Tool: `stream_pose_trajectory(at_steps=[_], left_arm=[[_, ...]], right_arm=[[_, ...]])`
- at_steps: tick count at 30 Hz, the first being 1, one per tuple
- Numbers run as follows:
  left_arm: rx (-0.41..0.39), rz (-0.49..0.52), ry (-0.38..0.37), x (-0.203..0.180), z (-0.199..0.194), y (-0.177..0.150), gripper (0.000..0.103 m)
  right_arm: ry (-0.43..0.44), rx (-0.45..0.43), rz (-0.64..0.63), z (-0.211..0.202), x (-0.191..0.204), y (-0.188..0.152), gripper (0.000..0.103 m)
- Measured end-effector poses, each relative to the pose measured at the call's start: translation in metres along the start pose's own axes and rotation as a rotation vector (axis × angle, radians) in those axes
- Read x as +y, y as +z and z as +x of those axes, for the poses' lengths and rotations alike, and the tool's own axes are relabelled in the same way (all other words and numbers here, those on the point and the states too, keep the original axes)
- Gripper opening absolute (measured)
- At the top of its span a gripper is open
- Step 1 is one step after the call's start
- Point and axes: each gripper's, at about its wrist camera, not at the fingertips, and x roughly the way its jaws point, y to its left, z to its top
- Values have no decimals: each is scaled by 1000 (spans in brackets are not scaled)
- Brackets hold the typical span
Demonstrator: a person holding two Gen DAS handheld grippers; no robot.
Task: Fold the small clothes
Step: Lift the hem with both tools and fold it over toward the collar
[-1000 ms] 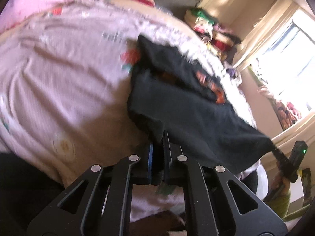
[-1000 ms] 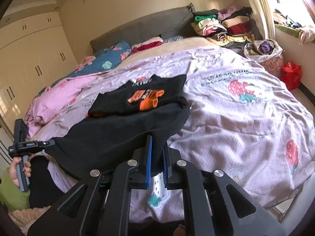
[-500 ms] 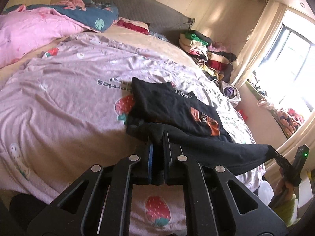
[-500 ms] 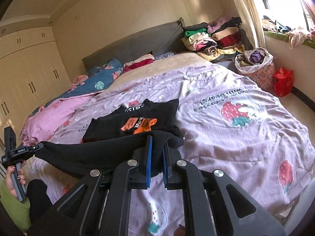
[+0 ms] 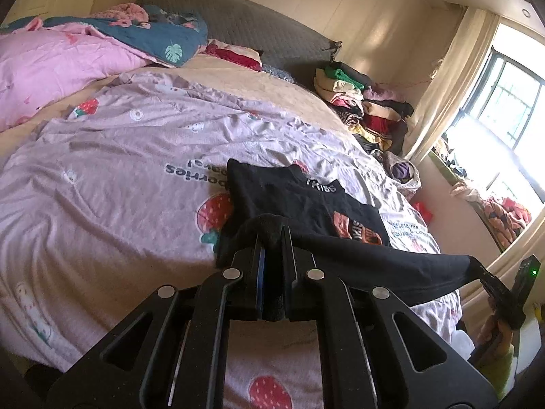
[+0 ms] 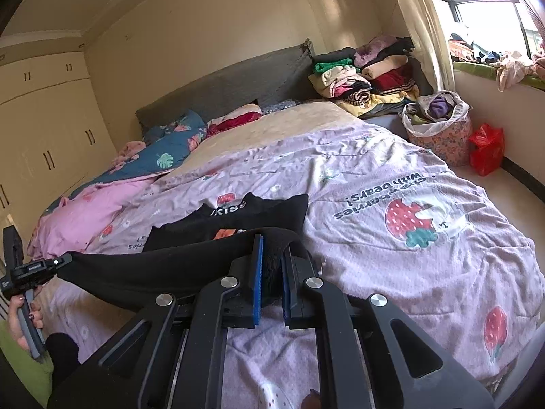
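Black shirt (image 5: 306, 201): soft knit, orange print, far half flat on the crumpled lilac strawberry quilt (image 5: 119, 184) | near hem lifted, stretched taut in a band | left hand-held gripper (image 5: 271, 238) pinches one hem corner | right hand-held gripper (image 6: 271, 242) pinches the other.

The shirt (image 5: 306, 201) lies on the quilt (image 5: 119, 177) (mid-bed), clothes pile (image 5: 361, 102) behind it by the headboard (image 5: 245, 30)

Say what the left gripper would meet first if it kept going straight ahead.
Probably the flat part of the black shirt it grips, lying on the bedspread. The left gripper points low across the bed; depth is unclear.
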Motion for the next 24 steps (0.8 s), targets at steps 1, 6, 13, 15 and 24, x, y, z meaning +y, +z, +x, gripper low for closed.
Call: stream_pose_trajectory(at_steps=[1,6,13,15,24], left_arm=[[-3,4,3,-1,1,2,2],[-8,2,13,-1,9,11,2],[-15,5,27,-2,18,22,2],[-19,8,30,-2,21,26,2],[-26,8,39,1,36,40,2]], right_arm=[[-2,-2,3,1,0,2,8],[-23,-8,-1,10,4,11,8],[-46,-13,-8,23,10,23,8],[-53,-15,-12,26,11,27,8],[-86,-17,-11,51,13,40,8]])
